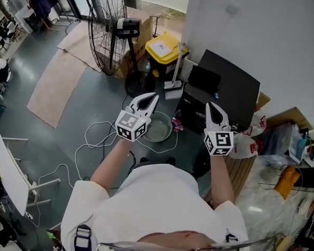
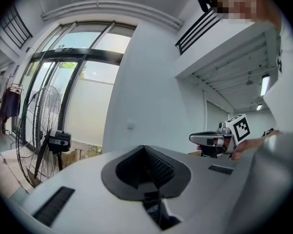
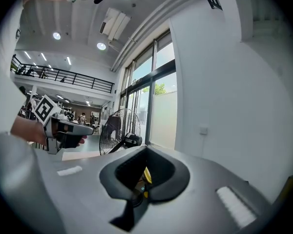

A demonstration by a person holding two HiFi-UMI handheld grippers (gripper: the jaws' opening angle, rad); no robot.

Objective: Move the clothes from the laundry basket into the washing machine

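Observation:
In the head view I hold both grippers level at chest height, above the floor. My left gripper (image 1: pixel 153 97) has its white jaws closed together with nothing in them. My right gripper (image 1: pixel 211 107) is also shut and empty. Below and between them a round pale basin (image 1: pixel 158 127) sits on the floor, with a small pinkish item (image 1: pixel 177 123) at its right rim. A black boxy machine (image 1: pixel 227 90) stands against the white wall just beyond the right gripper. No clothes show in either gripper view. From the left gripper (image 2: pixel 145 149) I see the right gripper (image 2: pixel 205 139); from the right gripper (image 3: pixel 145 150) I see the left gripper (image 3: pixel 83 128).
A tall standing fan (image 1: pixel 109 27) and a yellow-lidded bin (image 1: pixel 165 48) stand at the back. White cables (image 1: pixel 94 136) loop over the grey floor on the left, near a tan rug (image 1: pixel 55 82). White-and-red bags (image 1: pixel 248 143) and wooden slats (image 1: pixel 240 174) lie to the right.

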